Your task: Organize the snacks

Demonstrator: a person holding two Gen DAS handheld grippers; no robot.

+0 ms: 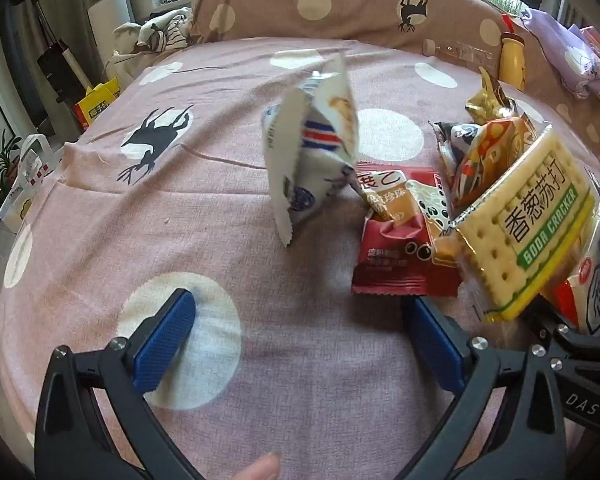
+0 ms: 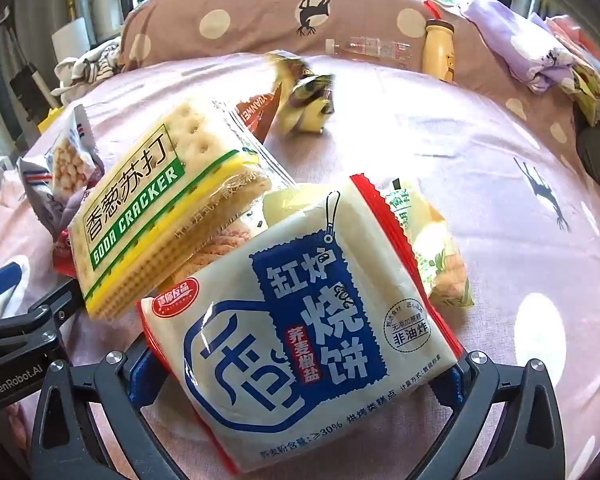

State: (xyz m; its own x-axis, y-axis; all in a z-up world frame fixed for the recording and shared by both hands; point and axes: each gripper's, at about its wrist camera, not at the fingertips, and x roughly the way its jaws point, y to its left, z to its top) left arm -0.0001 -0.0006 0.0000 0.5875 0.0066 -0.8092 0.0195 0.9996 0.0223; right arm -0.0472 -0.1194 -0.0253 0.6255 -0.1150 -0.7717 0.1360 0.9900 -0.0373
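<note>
My left gripper point(image 1: 300, 336) is open and empty, low over the pink bed sheet point(image 1: 220, 208). Ahead of it a white snack bag with a red-blue stripe point(image 1: 316, 152) is blurred and upright, apart from the fingers. A dark red packet point(image 1: 400, 240) lies just beyond the right blue pad point(image 1: 436, 344). A soda cracker pack point(image 1: 528, 224) leans at the right; it also shows in the right wrist view point(image 2: 160, 200). My right gripper point(image 2: 300, 364) has its jaws around a white-and-blue flatbread bag point(image 2: 300, 320). A green-yellow packet point(image 2: 432, 248) lies behind it.
A spotted pillow point(image 1: 340, 4) runs along the bed's far edge, with a yellow bottle point(image 2: 439, 50) and a clear bottle point(image 2: 368, 50) by it. A small yellow packet point(image 2: 308, 100) lies mid-bed. Purple cloth point(image 2: 520, 48) is heaped at the right. Bags stand on the floor point(image 1: 28, 176) at left.
</note>
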